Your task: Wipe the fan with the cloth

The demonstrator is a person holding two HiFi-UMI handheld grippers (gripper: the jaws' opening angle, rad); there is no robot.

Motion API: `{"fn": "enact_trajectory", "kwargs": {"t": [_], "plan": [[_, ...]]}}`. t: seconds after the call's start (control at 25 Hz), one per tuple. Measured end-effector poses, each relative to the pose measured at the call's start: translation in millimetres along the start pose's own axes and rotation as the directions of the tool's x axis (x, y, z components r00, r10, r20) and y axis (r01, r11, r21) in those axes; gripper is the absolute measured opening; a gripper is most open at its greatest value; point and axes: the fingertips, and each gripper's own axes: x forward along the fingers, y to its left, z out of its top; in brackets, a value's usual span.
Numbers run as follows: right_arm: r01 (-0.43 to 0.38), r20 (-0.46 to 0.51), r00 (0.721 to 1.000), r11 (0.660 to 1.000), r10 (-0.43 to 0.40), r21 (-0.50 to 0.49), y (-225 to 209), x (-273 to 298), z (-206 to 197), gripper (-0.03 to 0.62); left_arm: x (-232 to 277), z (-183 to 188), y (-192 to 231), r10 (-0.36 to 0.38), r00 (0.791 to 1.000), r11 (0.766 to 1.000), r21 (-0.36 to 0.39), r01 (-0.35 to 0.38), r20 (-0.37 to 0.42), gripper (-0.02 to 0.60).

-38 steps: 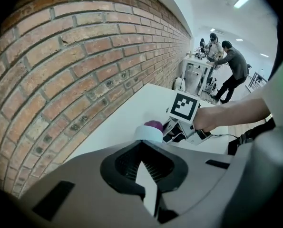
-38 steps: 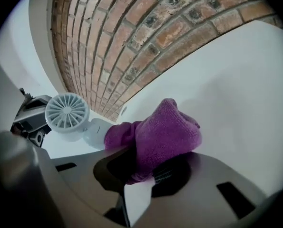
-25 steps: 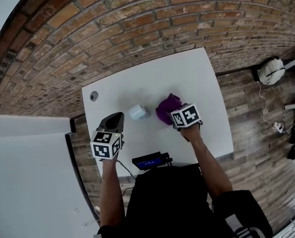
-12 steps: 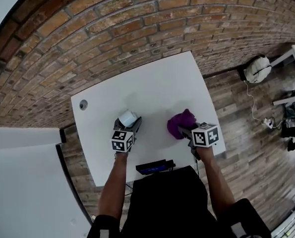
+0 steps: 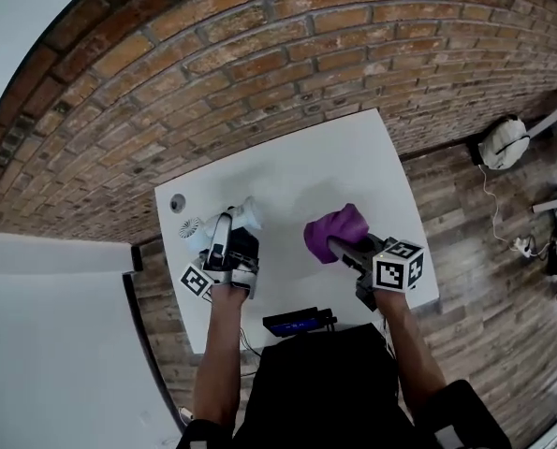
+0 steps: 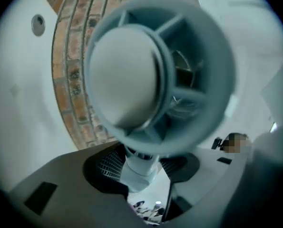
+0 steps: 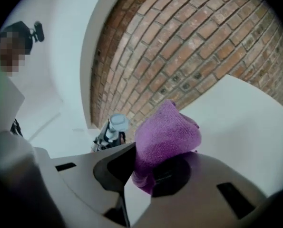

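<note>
Purple cloth [image 7: 167, 132] is clamped in the right gripper [image 7: 146, 175]; the stem of the fan [image 6: 131, 80] is gripped by the left gripper [image 6: 141, 175], whose jaws have just been closing.

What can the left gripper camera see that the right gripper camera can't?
Only the left gripper view: the fan from behind, up close, its neck in the left gripper, whose jaws have just been closing on it. Only the right gripper view: the purple cloth pinched in the right gripper. Both: the fan, brick wall and white table.
</note>
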Motion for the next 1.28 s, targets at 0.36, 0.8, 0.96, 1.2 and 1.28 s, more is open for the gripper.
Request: {"fn": "enact_trajectory", "kwargs": {"t": [0.36, 0.8, 0.96, 1.2, 1.28], "plan": [[-0.231, 0.285, 0.877, 0.859, 0.387, -0.457, 211.6, 22.3, 172.4, 0.077, 40.5, 7.4, -119.8, -0.342, 0.939, 0.939, -0.043, 0.343, 0.022, 0.227], [0.055, 0.052, 0.998, 0.904, -0.036, -0.425, 90.9, 51.5, 73.8, 0.077, 41.9, 11.5, -137.6, -0.364, 0.93, 0.93, -0.035, 0.366, 0.057, 0.213], [-0.005, 0.211, 0.973, 0.928, 0.089, -0.371, 116.9, 22.4, 119.6, 0.077, 41.2, 11.3, -132.3, -0.341, 0.939, 0.939, -0.031, 0.343, 0.048, 0.21], [-0.317, 0.272, 0.85, 0.851, 0.451, -0.42, 222.9, 14.3, 161.1, 0.077, 47.3, -6.0, -134.3, -0.341, 0.94, 0.939, -0.038, 0.342, 0.022, 0.211], [-0.3, 0.258, 0.867, 0.86, 0.426, -0.414, 217.3, 27.2, 147.7, 0.077, 46.6, -6.9, -133.3, -0.335, 0.941, 0.94, -0.046, 0.337, 0.039, 0.21]]}}
